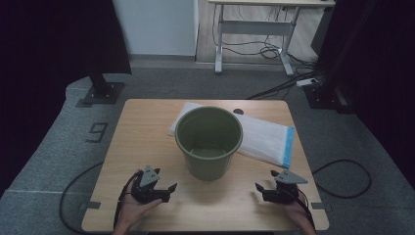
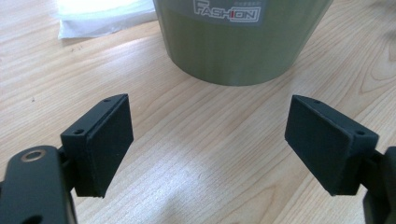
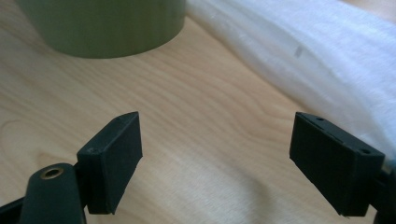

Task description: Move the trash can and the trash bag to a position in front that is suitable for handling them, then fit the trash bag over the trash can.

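An olive green plastic bin [image 1: 209, 142] stands upright in the middle of the wooden table [image 1: 147, 122], empty inside. Behind and to its right lies a flat white plastic bag [image 1: 264, 137] with a blue edge. My left gripper [image 1: 166, 192] rests near the front left of the table, open, nothing between its jaws. My right gripper [image 1: 260, 191] rests near the front right, also open and empty. Up close, the bin [image 2: 238, 42] stands just beyond my left gripper [image 2: 208, 140]. Past my right gripper [image 3: 217, 158] I see the bin's base [image 3: 102, 25] and the bag [image 3: 308, 60].
A black stand base [image 1: 102, 92] sits on the grey carpet beyond the table's left corner. A desk frame [image 1: 254, 29] with loose cables stands farther back. A cable [image 1: 342, 176] loops on the floor at the right.
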Available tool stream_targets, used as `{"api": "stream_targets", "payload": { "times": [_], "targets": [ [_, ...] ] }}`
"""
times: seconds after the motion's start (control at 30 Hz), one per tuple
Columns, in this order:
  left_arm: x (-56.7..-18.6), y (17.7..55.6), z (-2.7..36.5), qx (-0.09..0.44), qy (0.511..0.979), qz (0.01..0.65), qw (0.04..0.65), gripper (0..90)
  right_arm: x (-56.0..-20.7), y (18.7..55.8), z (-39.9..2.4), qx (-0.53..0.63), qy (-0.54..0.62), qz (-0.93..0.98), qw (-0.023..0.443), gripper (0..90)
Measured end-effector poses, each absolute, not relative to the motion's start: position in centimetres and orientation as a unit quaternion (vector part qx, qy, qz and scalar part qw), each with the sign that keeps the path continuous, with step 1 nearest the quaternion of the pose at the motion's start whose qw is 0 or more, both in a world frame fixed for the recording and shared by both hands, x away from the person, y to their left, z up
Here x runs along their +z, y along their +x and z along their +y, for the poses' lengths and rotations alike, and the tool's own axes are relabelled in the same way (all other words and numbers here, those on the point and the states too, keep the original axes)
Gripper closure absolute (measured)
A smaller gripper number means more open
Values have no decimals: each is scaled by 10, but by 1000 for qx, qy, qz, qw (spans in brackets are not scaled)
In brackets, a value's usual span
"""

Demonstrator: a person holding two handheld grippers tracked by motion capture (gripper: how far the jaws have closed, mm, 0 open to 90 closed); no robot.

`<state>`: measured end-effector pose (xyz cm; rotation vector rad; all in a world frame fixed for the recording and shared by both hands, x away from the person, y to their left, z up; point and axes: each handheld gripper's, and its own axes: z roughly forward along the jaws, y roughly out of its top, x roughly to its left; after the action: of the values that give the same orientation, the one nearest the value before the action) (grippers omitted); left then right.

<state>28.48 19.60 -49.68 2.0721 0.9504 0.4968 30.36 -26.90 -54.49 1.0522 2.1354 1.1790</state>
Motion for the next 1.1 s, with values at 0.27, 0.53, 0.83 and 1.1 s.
{"api": "stream_targets", "payload": {
  "times": [0.27, 0.53, 0.83, 1.1],
  "targets": [
    [-502, 288, 200, 185, 816, 385, 390, 155, -537, 326, -260, 413, 390, 776, 273, 156],
    [-505, 294, 211, 161, 796, 405, 420, 172, -522, 369, -253, 403, 408, 772, 277, 144],
    [-510, 293, 212, 146, 798, 403, 423, 181, -519, 417, -230, 395, 391, 792, 252, 135],
    [-514, 292, 211, 161, 810, 399, 399, 181, -532, 441, -212, 350, 385, 825, 221, 179]
  ]
}}
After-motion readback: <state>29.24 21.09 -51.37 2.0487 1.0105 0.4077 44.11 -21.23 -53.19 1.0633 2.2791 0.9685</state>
